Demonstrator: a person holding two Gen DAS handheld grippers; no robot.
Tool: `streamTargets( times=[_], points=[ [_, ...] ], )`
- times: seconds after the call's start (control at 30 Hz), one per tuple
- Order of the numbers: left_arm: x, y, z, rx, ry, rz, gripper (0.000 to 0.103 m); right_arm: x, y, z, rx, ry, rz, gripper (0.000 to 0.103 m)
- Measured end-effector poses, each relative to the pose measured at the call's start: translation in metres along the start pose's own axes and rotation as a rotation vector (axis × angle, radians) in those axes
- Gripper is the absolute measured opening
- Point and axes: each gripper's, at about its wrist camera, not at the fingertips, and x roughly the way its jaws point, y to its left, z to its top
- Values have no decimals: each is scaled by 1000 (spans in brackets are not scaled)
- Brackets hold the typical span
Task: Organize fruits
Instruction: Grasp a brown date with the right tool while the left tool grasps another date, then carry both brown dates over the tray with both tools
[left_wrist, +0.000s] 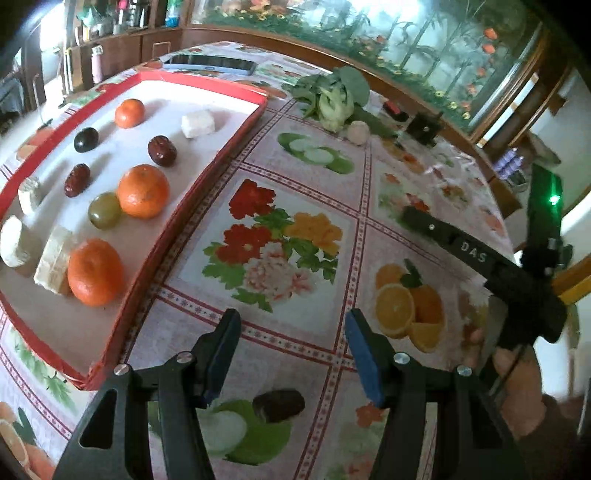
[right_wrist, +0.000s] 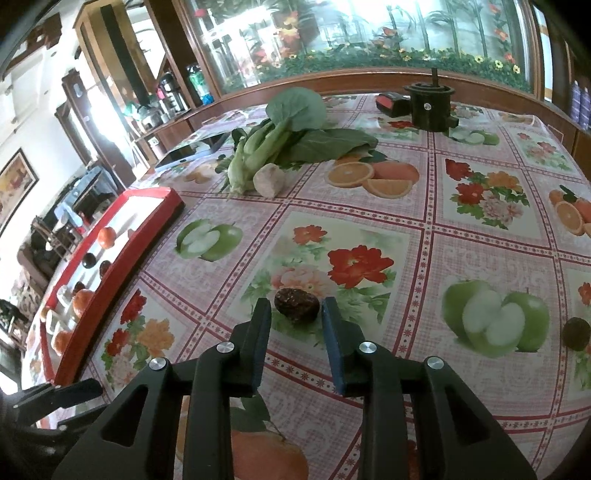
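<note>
While lying flat, dark date (right_wrist: 296, 305) runs crosswise between right tongs (right_wrist: 295, 325).

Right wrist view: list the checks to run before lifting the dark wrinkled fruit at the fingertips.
1. Dark wrinkled fruit sits centred between the right hand-held gripper fingertips: ok.
2. Pads pressing on the fruit: cannot tell.
3. Fruit off the tablecloth: not ok, it rests on it.
4. Red tray has bare floor left for it: ok.
5. Left hand-held gripper open with nothing between its pads: ok.
</note>
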Motion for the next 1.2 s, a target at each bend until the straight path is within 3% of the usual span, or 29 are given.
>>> streamTargets(
  times=[0.33, 0.57, 0.73, 0.77, 0.9, 1.2],
  points=[
    [-1, -5, -2, 69, 37, -8, 62, 0, -2, 0, 9, -1, 24, 32],
    [-7, -19, -24, 224, 55, 61, 62, 0, -3, 0, 8, -1, 22, 32],
    [-7, -23, -30, 267, 40, 89, 61, 1, -1, 0, -6, 1, 7, 32],
    [-8, -23, -31, 273, 33, 95, 60, 1, 1, 0, -12, 2, 0, 32],
    [-11, -22, -37, 317, -1, 148, 30, 2, 7, 0, -35, 4, -31, 32],
    [-18, -22, -45, 314, -21, 158, 30, -5, 5, -4, -20, 3, -67, 29]
  ],
)
